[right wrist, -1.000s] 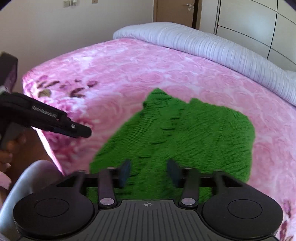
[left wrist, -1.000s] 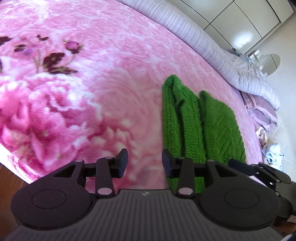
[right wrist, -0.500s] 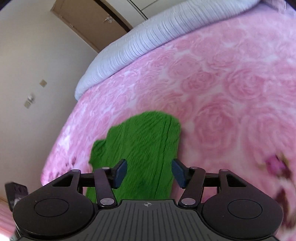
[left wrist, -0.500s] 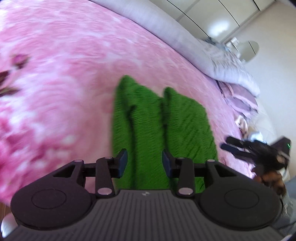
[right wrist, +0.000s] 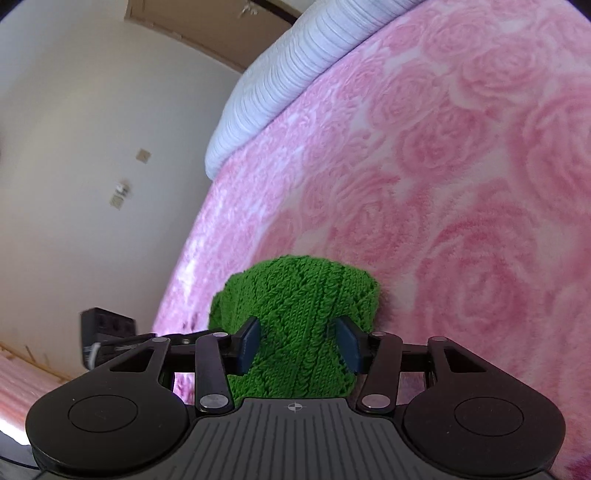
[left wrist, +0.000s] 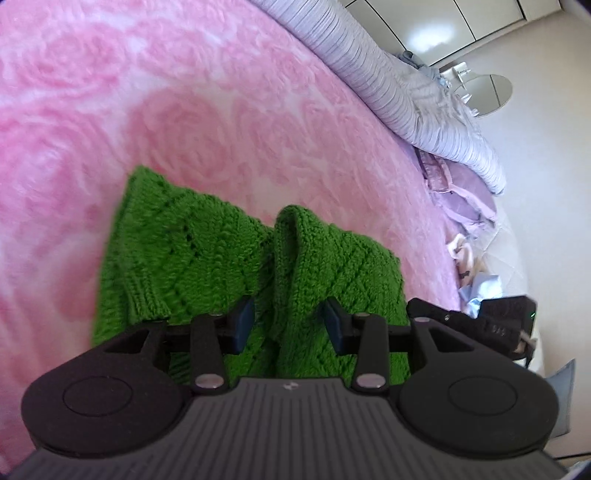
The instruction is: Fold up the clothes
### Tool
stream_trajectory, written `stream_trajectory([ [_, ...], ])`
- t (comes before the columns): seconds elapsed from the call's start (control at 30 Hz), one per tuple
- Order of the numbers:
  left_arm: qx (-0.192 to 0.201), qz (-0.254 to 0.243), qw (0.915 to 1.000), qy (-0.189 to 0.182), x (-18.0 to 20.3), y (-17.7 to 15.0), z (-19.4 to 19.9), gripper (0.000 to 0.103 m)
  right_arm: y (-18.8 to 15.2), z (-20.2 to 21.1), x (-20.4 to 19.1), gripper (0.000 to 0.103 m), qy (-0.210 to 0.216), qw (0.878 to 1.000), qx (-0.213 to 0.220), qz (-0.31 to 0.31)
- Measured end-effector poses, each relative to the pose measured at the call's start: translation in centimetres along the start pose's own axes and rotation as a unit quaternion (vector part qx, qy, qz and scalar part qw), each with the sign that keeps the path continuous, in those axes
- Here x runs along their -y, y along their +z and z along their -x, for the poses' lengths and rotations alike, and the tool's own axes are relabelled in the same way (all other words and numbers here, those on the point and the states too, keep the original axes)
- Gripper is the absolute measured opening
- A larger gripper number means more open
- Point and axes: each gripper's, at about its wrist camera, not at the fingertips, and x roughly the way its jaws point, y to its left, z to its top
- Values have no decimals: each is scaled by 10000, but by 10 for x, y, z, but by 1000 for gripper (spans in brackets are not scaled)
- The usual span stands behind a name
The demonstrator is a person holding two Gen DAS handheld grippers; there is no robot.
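Note:
A green knitted garment (left wrist: 207,266) lies partly folded on the pink rose-patterned blanket (left wrist: 184,110), its two halves meeting in a ridge down the middle. My left gripper (left wrist: 290,323) hovers open over the garment's near end, its fingers astride that ridge. In the right wrist view the same green knit (right wrist: 299,295) shows end-on at the bed's edge. My right gripper (right wrist: 297,343) is open with the knit between its fingers; contact cannot be told. The other gripper's black body (left wrist: 491,325) shows at the right of the left wrist view.
A striped lilac duvet roll (left wrist: 388,81) runs along the far side of the bed. Lilac clothing (left wrist: 458,199) and pale items (left wrist: 476,280) lie at the bed's right end. A white wall (right wrist: 92,147) and brown door (right wrist: 207,33) stand beyond the bed.
Both grippers have come in closer to the green garment, which now fills more of each view. The right view has swung round to face the garment's narrow end. Both stayed open.

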Motion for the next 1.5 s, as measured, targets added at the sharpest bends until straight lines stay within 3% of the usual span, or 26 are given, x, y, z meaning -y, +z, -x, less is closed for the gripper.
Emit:
stream_trajectory([
  [0.13, 50, 48, 9996, -283, -2, 3, -3, 23, 1, -3, -10, 49, -88, 9999, -49, 49],
  [0.17, 77, -11, 9995, -311, -1, 4, -1, 12, 1, -4, -12, 49, -110, 9999, -61, 61],
  [0.4, 329, -444, 9974, -471, 8, 10, 34, 10, 3, -9, -29, 44, -264, 9994, -147, 146],
  [0.57, 424, -439, 9980, -150, -14, 16, 65, 10, -1, -44, -67, 43, -625, 9951, -385, 659],
  [0.7, 405, -93, 9991, -68, -47, 22, 71, 10, -8, -75, -98, 42, -1025, 9865, -579, 1142],
  [0.93, 321, -86, 9994, -67, -61, 24, 62, 11, -18, -108, -119, 42, -1738, 9645, -759, 1835],
  [1.3, 286, -133, 9995, 11, -61, 22, 56, 12, -21, -105, -121, 42, -1777, 9634, -674, 1892],
  [1.43, 378, -50, 9992, 69, -55, 16, 63, 15, -22, -99, -116, 43, -1661, 9702, -489, 1696],
  [1.5, 483, 28, 9988, 83, -53, 8, 72, 21, -24, -90, -115, 44, -1589, 9742, -321, 1570],
])
